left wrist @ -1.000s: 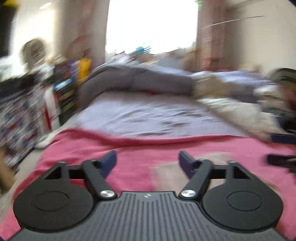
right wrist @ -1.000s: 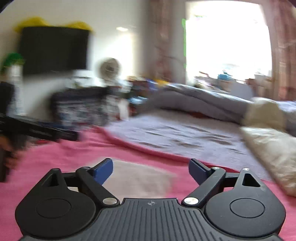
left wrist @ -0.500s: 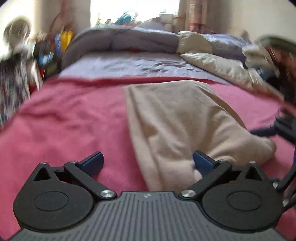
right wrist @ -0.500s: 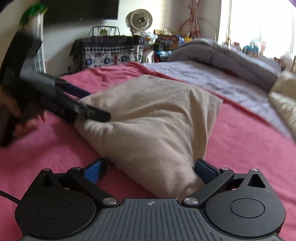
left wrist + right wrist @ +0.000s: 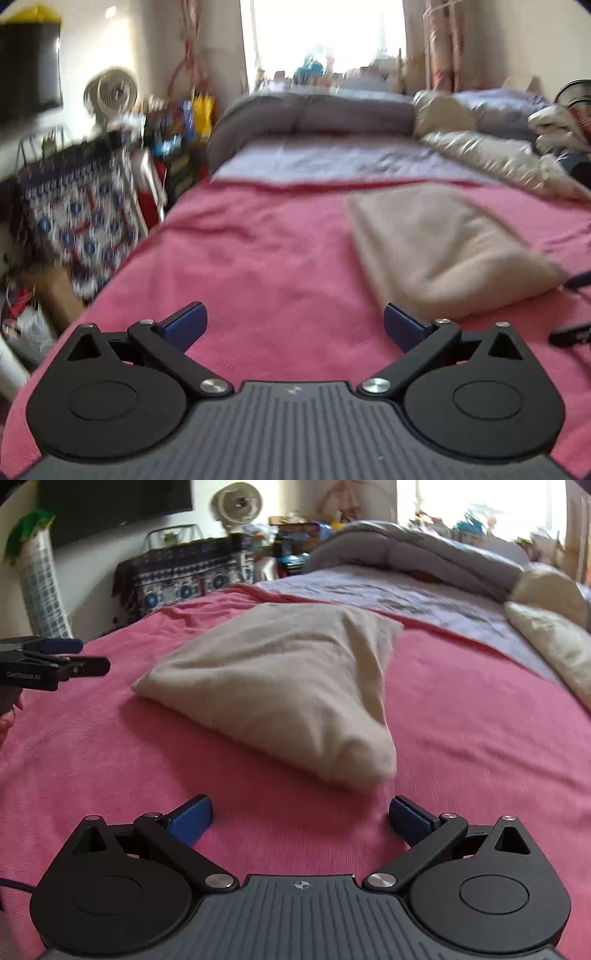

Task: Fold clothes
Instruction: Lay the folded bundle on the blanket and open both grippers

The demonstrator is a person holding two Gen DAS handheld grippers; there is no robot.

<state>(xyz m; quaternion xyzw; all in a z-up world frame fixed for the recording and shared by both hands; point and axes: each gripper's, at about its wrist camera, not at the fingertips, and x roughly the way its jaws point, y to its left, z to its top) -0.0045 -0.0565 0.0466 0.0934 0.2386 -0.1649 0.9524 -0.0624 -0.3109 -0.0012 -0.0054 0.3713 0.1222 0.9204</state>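
Lying on the pink blanket (image 5: 461, 709), the folded beige garment (image 5: 288, 686) sits just beyond the right gripper (image 5: 301, 819) | both grippers wide open, empty | left gripper (image 5: 293, 323): garment (image 5: 443, 243) far-right | right view alone shows the person's hand (image 5: 7, 716).

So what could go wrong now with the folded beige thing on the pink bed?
1. Both claws, left and right, are open and empty, so nothing holds the beige cloth; its puffy fold may spring open.
2. It lies on a soft pink blanket; a low grab might pinch blanket too.
3. The left claw sits off to the cloth's side, so it may catch only an edge.
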